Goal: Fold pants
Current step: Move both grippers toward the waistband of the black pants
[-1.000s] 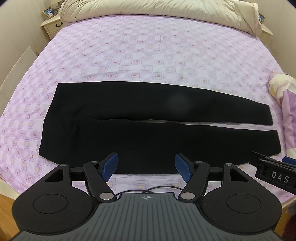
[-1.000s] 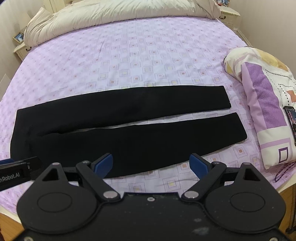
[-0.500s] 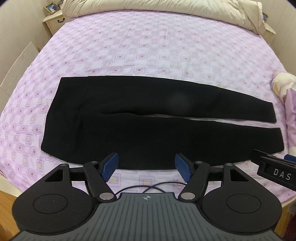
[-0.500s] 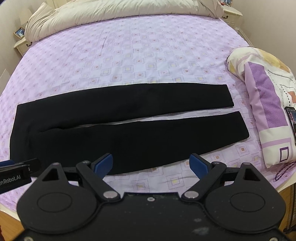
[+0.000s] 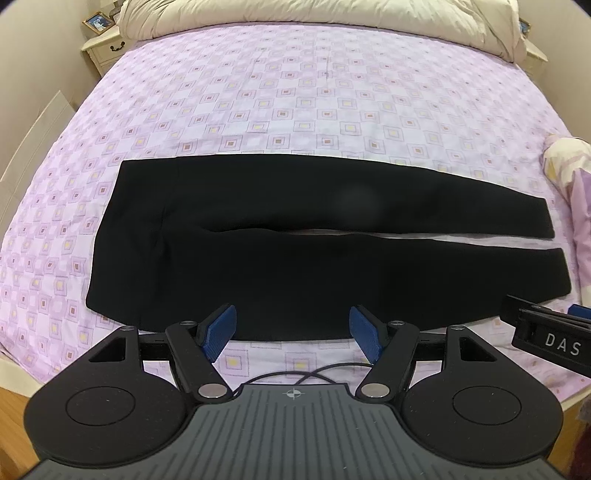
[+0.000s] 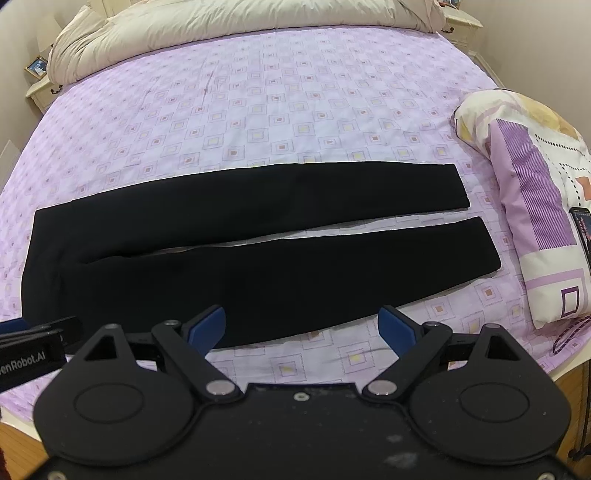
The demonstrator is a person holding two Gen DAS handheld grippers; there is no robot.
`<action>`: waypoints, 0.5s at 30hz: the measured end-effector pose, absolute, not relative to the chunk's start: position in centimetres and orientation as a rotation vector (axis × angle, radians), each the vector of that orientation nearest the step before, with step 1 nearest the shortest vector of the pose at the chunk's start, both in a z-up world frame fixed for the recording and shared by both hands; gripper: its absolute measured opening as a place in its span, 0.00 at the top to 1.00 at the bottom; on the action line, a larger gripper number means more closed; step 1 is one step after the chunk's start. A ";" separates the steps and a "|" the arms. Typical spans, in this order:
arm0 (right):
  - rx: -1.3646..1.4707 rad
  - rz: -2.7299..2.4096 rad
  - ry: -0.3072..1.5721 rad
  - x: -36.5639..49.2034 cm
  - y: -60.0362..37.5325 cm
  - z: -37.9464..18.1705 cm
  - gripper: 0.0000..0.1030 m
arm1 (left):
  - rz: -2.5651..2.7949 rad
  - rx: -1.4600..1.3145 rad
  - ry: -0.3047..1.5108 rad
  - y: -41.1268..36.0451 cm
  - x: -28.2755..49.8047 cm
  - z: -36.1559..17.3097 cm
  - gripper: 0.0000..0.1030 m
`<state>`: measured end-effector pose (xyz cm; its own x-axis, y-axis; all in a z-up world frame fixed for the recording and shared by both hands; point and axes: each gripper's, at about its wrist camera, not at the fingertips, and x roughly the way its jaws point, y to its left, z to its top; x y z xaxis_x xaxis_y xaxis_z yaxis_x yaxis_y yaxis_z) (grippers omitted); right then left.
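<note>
Left wrist view, nearest first: left tongs (image 5: 293,328) spread wide with nothing between the blue pads (image 5: 221,328), poised just short of the near edge of the pants (image 5: 295,258), seemingly above it rather than touching. To the right of that same edge, a corner of the right tongs' body showing, lettered. Right wrist view, same order: right tongs (image 6: 299,328) likewise apart and empty, just short of the near leg (image 6: 295,280), toward the cuff end. Pants themselves spread flat across the bed (image 6: 258,110), black, waistband to the left, two legs running right with a thin strip of sheet showing between them, far leg (image 6: 277,192) lying beyond the near one. Right of the cuffs, a patterned pillow (image 6: 528,192); well beyond the pants, a beige duvet (image 6: 240,22) bunched at the head of the bed. Step in hand, by the look of it: the very start, approach before the first grasp, no fold made yet. Next move likely calls for lowering both tongs onto the near leg's outer edge, pinching cloth at two spread points, then lifting and carrying that leg over onto the far leg, keeping edges aligned and avoiding a grab of the sheet beneath.
</note>
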<state>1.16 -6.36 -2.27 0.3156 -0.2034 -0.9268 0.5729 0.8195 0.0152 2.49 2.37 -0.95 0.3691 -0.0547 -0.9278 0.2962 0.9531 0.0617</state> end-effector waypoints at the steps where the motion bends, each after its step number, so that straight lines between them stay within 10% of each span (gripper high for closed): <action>1: 0.374 -0.528 1.145 1.2 -6.4 -2.3 0.08 | -0.228 0.234 1.175 2.3 2.5 -0.9 0.35; 15: 0.374 -0.531 1.177 2.3 -6.4 -3.1 0.08 | -0.243 0.238 1.202 2.6 3.9 -1.3 0.35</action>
